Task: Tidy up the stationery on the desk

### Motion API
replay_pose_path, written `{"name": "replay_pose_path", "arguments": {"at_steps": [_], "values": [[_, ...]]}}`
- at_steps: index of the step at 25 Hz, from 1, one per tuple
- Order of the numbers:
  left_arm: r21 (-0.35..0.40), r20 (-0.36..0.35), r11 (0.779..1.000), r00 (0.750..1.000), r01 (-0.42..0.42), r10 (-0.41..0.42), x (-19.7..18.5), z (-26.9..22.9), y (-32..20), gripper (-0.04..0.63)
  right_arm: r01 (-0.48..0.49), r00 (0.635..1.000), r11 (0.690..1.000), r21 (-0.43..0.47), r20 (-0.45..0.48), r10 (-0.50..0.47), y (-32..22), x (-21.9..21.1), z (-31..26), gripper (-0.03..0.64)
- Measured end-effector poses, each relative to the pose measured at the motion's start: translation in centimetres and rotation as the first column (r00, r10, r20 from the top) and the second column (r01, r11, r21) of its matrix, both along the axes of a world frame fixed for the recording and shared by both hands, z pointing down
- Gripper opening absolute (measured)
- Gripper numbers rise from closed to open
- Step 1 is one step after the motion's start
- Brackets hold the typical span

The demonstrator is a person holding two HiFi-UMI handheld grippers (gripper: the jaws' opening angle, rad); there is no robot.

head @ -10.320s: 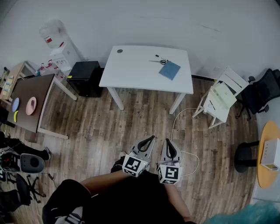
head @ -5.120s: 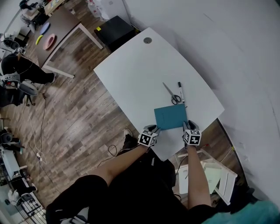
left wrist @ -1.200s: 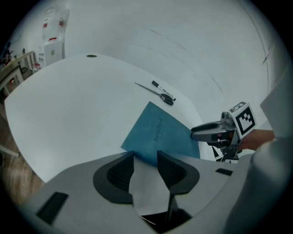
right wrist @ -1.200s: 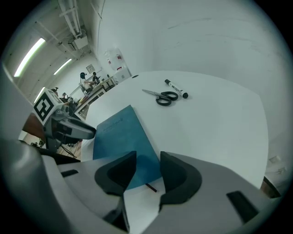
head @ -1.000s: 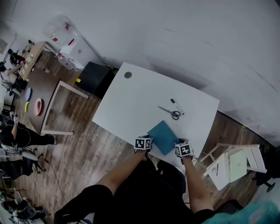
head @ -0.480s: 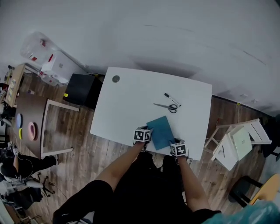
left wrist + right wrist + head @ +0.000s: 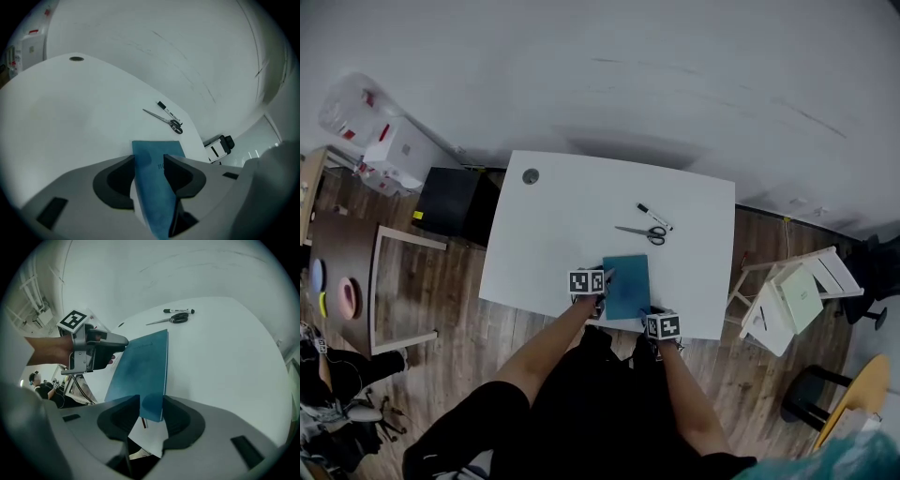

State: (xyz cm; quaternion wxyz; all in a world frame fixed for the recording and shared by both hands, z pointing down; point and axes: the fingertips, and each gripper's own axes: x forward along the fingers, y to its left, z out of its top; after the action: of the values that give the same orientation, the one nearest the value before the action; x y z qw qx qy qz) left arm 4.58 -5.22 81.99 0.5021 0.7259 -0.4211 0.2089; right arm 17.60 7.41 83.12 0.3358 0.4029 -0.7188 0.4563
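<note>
A thin teal rectangular notebook (image 7: 626, 284) lies at the near edge of the white desk (image 7: 544, 225), long axis pointing away from us. Our right gripper (image 7: 151, 405) pinches its near right corner. Our left gripper (image 7: 149, 161), jaws just opened, loosely straddles its left edge.

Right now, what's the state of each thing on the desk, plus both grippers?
blue notebook: closed, cover up.
scissors: blades shut.
marker: cap on, as far as shows.
left gripper: jaws have just been opening; apart, notebook's edge between them.
right gripper: closed on the notebook's near corner, it seems.
</note>
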Motion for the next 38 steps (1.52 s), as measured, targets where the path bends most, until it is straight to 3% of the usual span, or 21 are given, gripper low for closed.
{"name": "replay_pose_path", "arguments": {"at_steps": [7, 10, 15, 20, 29, 33, 38], "values": [[0.003, 0.007, 0.990, 0.990, -0.138, 0.138, -1.4, -1.0, 4.3, 0.186, -0.070, 0.996, 0.992, 0.109, -0.045, 0.075, -2.9, 1.2, -1.8, 0.161], [-0.033, -0.028, 0.990, 0.991, -0.134, 0.133, -1.3, -0.8, 6.6, 0.186, -0.053, 0.997, 0.992, 0.118, -0.054, 0.060, -4.0, 1.2, -2.0, 0.161], [-0.086, -0.030, 0.989, 0.993, -0.119, 0.116, -0.5, 0.2, 9.5, 0.186, -0.023, 0.997, 0.988, 0.151, -0.068, 0.034, -5.2, 0.8, -1.9, 0.152], [-0.106, -0.015, 0.992, 0.998, -0.064, 0.062, 0.7, 0.7, 9.2, 0.186, 0.054, 0.997, 0.992, 0.111, -0.055, -0.049, -5.1, 0.8, -0.8, 0.115], [-0.147, 0.056, 0.988, 0.997, -0.043, 0.052, 1.0, 1.0, 8.5, 0.170, 0.059, 0.998, 0.997, 0.050, 0.034, -0.060, -4.9, 0.0, -0.4, 0.115], [-0.131, 0.083, 0.991, 0.996, -0.028, 0.039, -0.2, 0.9, 7.9, 0.172, 0.016, 0.997, 1.000, 0.017, 0.081, -0.017, -5.0, -1.1, -0.5, 0.115], [-0.115, 0.093, 0.993, 0.995, -0.028, 0.039, -3.5, 1.0, 6.4, 0.172, 0.031, 0.995, 0.999, 0.022, 0.089, -0.033, -5.3, -4.4, -0.5, 0.115]]}}
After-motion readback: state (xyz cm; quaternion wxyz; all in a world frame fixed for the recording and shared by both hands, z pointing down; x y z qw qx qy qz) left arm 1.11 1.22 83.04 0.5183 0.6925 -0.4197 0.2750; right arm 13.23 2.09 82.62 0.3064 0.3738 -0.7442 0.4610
